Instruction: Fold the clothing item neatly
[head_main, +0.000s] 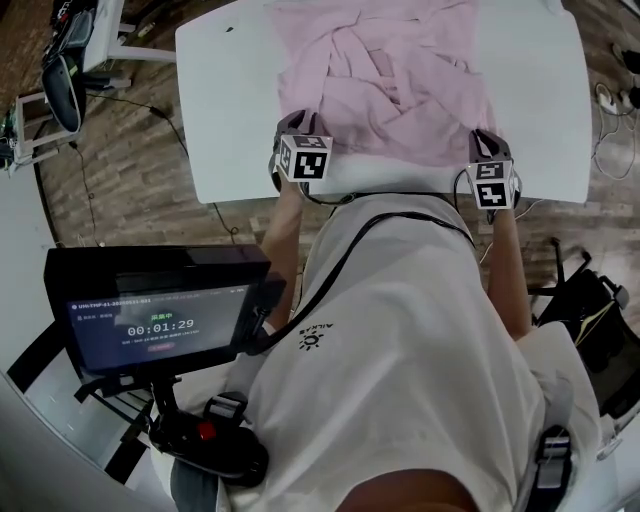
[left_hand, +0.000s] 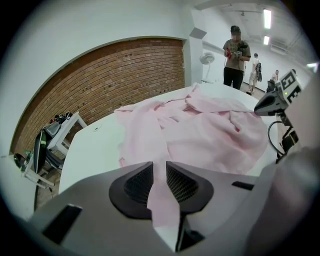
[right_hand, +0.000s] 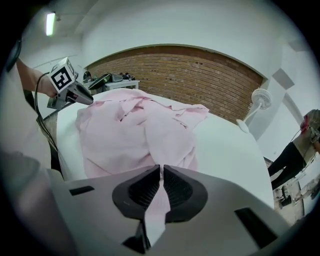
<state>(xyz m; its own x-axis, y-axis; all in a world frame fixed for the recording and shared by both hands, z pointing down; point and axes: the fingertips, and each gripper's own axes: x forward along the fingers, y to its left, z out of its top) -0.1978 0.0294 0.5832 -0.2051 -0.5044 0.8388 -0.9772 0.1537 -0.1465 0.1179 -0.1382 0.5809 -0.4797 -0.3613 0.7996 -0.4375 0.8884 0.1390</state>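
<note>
A crumpled pale pink garment (head_main: 385, 80) lies spread on the white table (head_main: 230, 110). My left gripper (head_main: 297, 135) sits at the garment's near left corner, shut on a strip of pink cloth (left_hand: 159, 185) that runs between its pads. At the near right corner my right gripper (head_main: 487, 145) is shut on a fold of the same cloth (right_hand: 160, 192). In the left gripper view the garment (left_hand: 210, 135) stretches away across the table, with the right gripper (left_hand: 277, 100) at the far right. In the right gripper view the garment (right_hand: 135, 130) fills the middle and the left gripper (right_hand: 70, 90) shows at upper left.
A monitor on a stand (head_main: 160, 310) is at my lower left. A rack with dark gear (head_main: 65, 70) stands on the wooden floor at far left. Cables (head_main: 610, 110) lie on the floor at right. People (left_hand: 236, 55) stand beyond the table, and a fan (right_hand: 260, 100) is near it.
</note>
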